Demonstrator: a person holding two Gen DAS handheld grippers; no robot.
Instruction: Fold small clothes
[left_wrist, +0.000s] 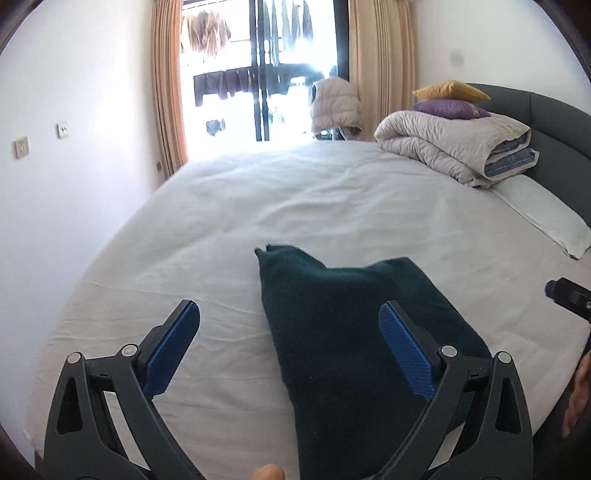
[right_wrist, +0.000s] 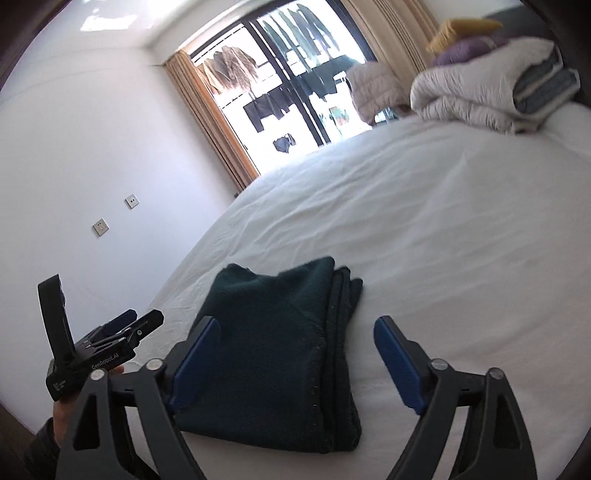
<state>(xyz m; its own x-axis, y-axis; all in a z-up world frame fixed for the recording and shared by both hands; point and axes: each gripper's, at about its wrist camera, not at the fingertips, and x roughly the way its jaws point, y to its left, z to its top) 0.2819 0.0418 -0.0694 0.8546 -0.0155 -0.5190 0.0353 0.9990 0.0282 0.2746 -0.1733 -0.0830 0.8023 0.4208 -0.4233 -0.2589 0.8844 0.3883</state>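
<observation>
A dark green knitted garment (left_wrist: 343, 332) lies folded in a thick stack on the white bed sheet (left_wrist: 295, 199). It also shows in the right wrist view (right_wrist: 280, 354) with its layered edges to the right. My left gripper (left_wrist: 290, 314) is open and empty, above the garment's left edge. It shows from the side in the right wrist view (right_wrist: 142, 319), left of the garment. My right gripper (right_wrist: 295, 328) is open and empty, hovering over the near part of the stack. Its tip shows at the right edge of the left wrist view (left_wrist: 569, 295).
A folded grey duvet (left_wrist: 458, 144) with a purple pillow (left_wrist: 448, 109) and a yellow pillow (left_wrist: 452, 90) sits at the bed's far right by the dark headboard (left_wrist: 554, 114). A white pillow (left_wrist: 546, 214) lies below it. A wall (left_wrist: 74, 147) runs along the left.
</observation>
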